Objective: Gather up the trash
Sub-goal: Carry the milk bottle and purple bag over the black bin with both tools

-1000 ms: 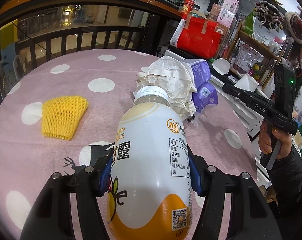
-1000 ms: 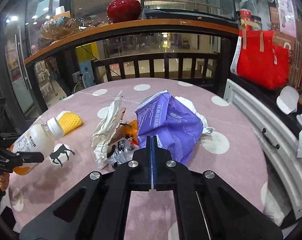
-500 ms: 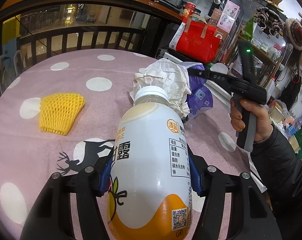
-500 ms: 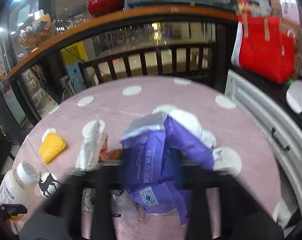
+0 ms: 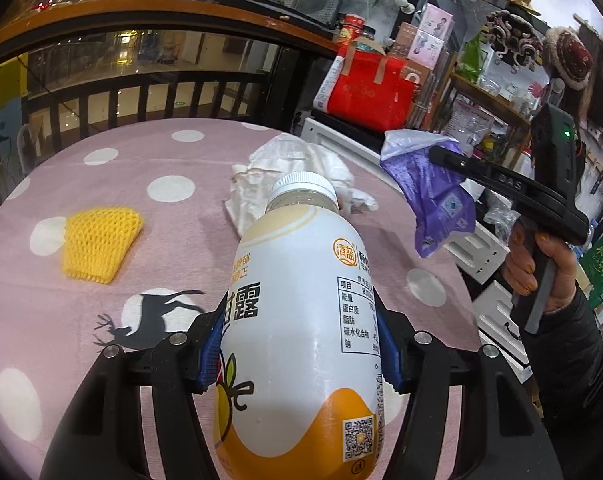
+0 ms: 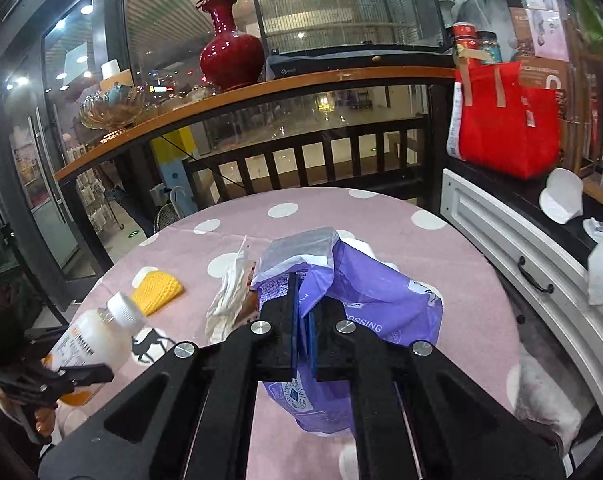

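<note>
My left gripper (image 5: 301, 344) is shut on a white and orange drink bottle (image 5: 301, 320) with a white cap, held above the pink dotted tablecloth (image 5: 141, 152). The bottle also shows in the right wrist view (image 6: 97, 336). My right gripper (image 6: 303, 320) is shut on a purple plastic bag (image 6: 361, 292) and holds it lifted off the table. In the left wrist view the purple bag (image 5: 433, 196) hangs from the right gripper (image 5: 437, 154) at the table's right edge. Crumpled white paper (image 5: 297, 168) and a yellow foam net (image 5: 97, 244) lie on the cloth.
A black railing with a wooden top (image 6: 301, 80) runs behind the table, carrying a red vase (image 6: 231, 52). A red bag (image 6: 509, 120) stands on a white cabinet (image 6: 501, 232) to the right. Crumpled wrappers (image 6: 229, 300) lie beside the purple bag.
My right gripper closed on the purple bag and lifted it off the table toward the right. The left gripper kept holding the bottle, nearly still.
</note>
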`<move>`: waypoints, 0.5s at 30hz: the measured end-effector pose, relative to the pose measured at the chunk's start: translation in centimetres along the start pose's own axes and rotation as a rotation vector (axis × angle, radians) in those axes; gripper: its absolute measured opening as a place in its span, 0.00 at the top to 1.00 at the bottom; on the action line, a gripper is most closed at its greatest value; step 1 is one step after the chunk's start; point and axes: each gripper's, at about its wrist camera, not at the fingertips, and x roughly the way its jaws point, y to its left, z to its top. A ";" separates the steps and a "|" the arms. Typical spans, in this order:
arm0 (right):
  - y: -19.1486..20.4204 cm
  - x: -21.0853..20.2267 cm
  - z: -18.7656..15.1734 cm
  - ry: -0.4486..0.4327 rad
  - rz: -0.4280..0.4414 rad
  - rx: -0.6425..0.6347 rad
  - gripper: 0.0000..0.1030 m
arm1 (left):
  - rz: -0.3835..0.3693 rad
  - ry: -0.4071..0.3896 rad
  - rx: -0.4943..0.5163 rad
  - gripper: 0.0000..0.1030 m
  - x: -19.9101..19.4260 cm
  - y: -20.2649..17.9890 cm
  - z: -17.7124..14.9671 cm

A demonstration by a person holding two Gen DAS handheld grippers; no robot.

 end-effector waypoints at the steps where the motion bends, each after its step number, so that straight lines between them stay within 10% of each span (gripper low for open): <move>1: -0.3 -1.1 -0.6 0.004 -0.013 0.003 0.96 | -0.011 0.001 0.009 0.42 0.1 -0.6 0.0; 15: -7.8 -10.0 -9.2 0.046 -0.167 0.172 0.96 | -0.149 0.051 0.102 0.41 3.1 -8.4 -0.4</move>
